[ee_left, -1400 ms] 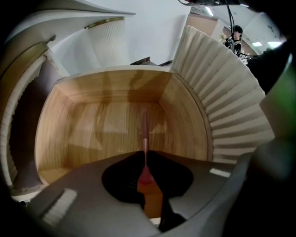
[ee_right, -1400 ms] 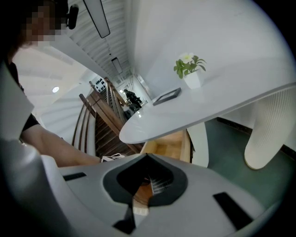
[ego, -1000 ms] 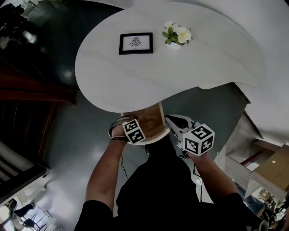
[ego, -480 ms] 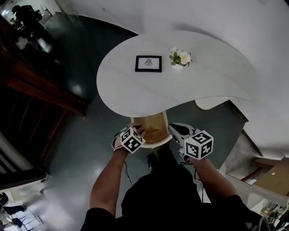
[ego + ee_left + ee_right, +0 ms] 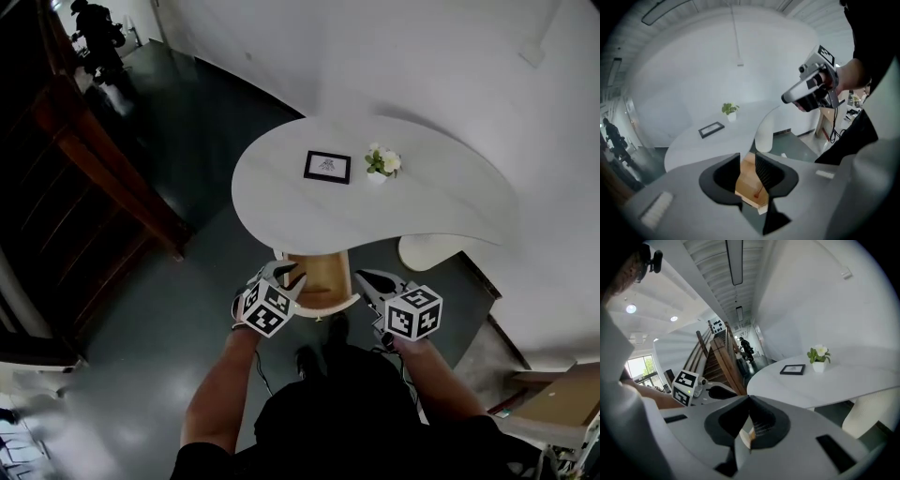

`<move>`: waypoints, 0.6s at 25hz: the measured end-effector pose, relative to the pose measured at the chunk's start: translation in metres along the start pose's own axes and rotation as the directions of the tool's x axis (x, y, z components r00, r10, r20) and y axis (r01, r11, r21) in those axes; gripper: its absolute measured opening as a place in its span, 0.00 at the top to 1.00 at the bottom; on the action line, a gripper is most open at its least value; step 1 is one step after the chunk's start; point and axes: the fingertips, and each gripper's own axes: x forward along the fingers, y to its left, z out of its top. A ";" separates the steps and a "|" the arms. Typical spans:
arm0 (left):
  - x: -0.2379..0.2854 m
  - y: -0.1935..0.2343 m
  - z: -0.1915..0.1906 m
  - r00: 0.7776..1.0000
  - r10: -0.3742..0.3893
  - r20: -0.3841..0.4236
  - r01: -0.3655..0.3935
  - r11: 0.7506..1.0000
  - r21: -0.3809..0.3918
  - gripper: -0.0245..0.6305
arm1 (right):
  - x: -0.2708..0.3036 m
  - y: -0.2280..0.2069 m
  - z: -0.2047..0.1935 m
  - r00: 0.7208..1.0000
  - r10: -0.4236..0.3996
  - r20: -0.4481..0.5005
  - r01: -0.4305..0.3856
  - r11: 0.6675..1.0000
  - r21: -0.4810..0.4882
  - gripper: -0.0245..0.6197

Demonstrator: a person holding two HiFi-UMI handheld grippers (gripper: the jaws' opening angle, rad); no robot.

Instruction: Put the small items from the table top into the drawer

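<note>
A white kidney-shaped table point(image 5: 422, 211) carries a black picture frame point(image 5: 327, 166) and a small potted white flower point(image 5: 382, 163). Under its near edge a wooden drawer point(image 5: 319, 272) stands pulled out. My left gripper point(image 5: 286, 275) hovers at the drawer's left front corner, its jaws a narrow gap apart and empty; the drawer's inside point(image 5: 749, 185) shows between them. My right gripper point(image 5: 364, 278) hangs just right of the drawer, its jaw tips point(image 5: 749, 398) touching, nothing held. Both items on the table also appear in the right gripper view: frame point(image 5: 792, 369), flower point(image 5: 818, 357).
A dark wooden staircase point(image 5: 84, 159) runs along the left. A person point(image 5: 94, 28) stands far off at the top left. A white rounded base point(image 5: 436, 251) sits under the table's right side. A cardboard box point(image 5: 562, 403) lies at the lower right. The floor is dark grey.
The head view has pulled back and up, so the table looks smaller and farther. Both grippers stay near the drawer's front, drawn slightly back from it.
</note>
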 end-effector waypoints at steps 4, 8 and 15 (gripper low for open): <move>-0.036 0.016 0.019 0.986 0.114 0.120 -0.101 0.989 -0.111 0.80 | -0.003 0.006 -0.004 0.999 0.018 -0.030 -0.019 1.000 -0.025 0.95; -0.061 0.021 0.024 0.966 0.206 0.156 -0.183 0.971 -0.152 0.80 | 0.000 0.009 0.002 0.998 0.050 -0.040 -0.052 0.997 -0.051 0.95; -0.078 0.004 0.058 0.949 0.272 0.162 -0.241 0.953 -0.186 0.90 | -0.029 0.012 0.021 0.989 0.147 -0.011 -0.148 0.985 -0.084 0.95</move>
